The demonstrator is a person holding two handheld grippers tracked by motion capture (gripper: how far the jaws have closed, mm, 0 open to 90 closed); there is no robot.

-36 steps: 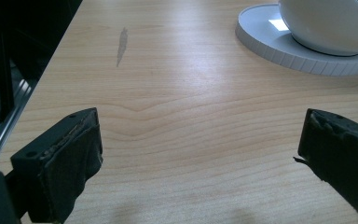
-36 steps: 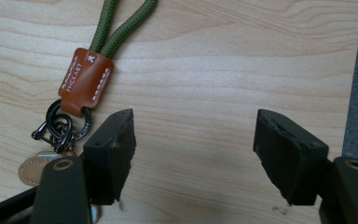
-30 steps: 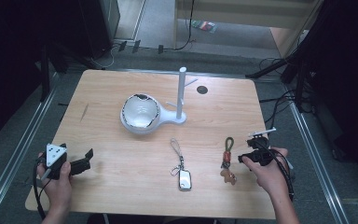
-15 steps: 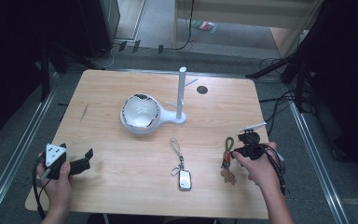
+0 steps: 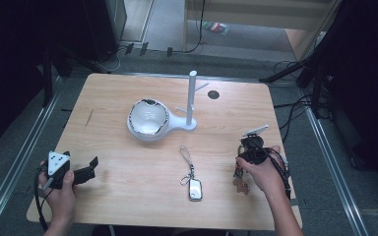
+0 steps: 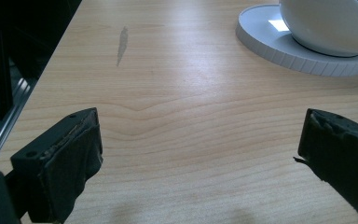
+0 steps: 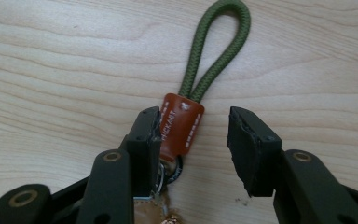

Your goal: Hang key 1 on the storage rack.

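Note:
A keychain lies near the table's right edge, with a green cord loop (image 7: pixel 216 46) and a brown leather tag (image 7: pixel 179 126). Its brown end (image 5: pixel 239 183) pokes out beside the person's right hand. My right gripper (image 7: pixel 196 121) (image 5: pixel 248 156) straddles the tag. Its jaws have just been closing. The left pad touches the tag's edge and the right pad still stands clear of it. At the front left corner my left gripper (image 5: pixel 89 169) (image 6: pixel 200 126) is held wide open over bare wood.
A white stand has a bowl-shaped base (image 5: pixel 147 119) and an upright post (image 5: pixel 192 98) at the table's centre. Its base rim (image 6: pixel 279 46) lies ahead of my left gripper. A silver key fob (image 5: pixel 195 189) on a strap lies front centre. A dark round hole (image 5: pixel 213 94) sits at the back.
My right gripper has slid left across the table onto the keychain, and its jaws stand narrower. The left hand and gripper have not moved.

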